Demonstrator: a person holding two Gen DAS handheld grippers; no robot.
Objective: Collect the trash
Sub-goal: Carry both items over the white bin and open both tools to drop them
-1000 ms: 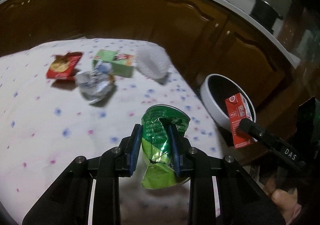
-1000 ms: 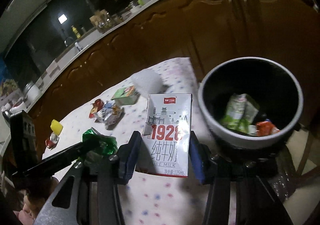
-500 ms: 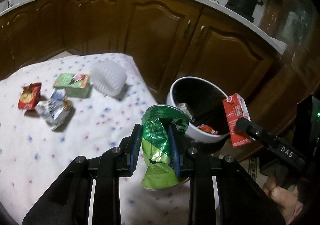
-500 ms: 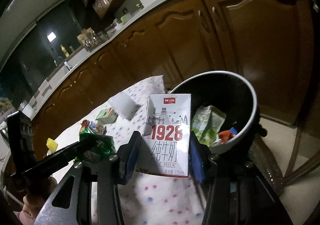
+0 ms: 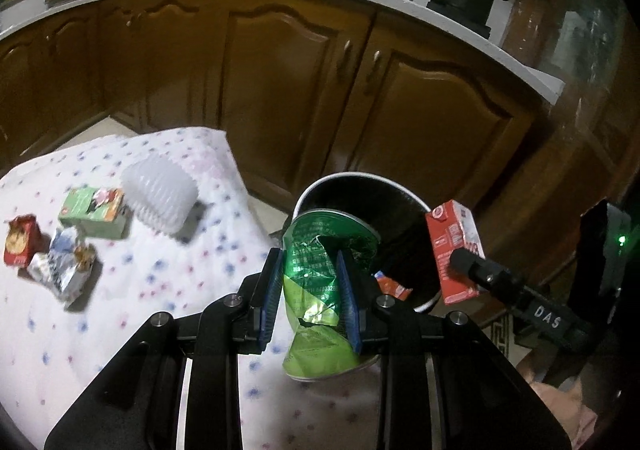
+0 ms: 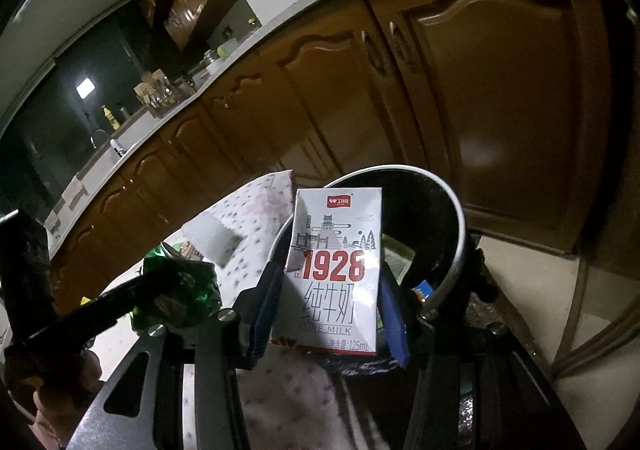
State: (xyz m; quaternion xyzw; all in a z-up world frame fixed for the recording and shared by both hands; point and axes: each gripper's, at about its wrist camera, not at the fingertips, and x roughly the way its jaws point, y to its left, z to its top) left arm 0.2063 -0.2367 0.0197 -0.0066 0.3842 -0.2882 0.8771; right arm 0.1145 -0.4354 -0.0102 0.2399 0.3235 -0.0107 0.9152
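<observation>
My left gripper (image 5: pixel 310 292) is shut on a crushed green can (image 5: pixel 320 290), held above the table's right edge in front of the round trash bin (image 5: pixel 400 193). My right gripper (image 6: pixel 330 290) is shut on a white and red milk carton (image 6: pixel 336 270) marked 1928, held upright in front of the same bin (image 6: pixel 452 234). From the left wrist view the carton (image 5: pixel 454 250) shows at the bin's right rim, and from the right wrist view the green can (image 6: pixel 180 286) shows at the left. Inside the bin lie a green carton and red scraps, partly hidden.
On the dotted tablecloth (image 5: pixel 120 310) lie a white ribbed cup (image 5: pixel 160 197), a green carton (image 5: pixel 96 211), a crumpled silver wrapper (image 5: pixel 64 270) and a red snack packet (image 5: pixel 20 244). Brown kitchen cabinets (image 5: pixel 320 89) stand behind the bin. A hand (image 6: pixel 52 382) shows low left.
Both grippers have swung right toward the bin, keeping their loads. The bin now lies right behind the can and the carton, and the table litter has slid off to the left.
</observation>
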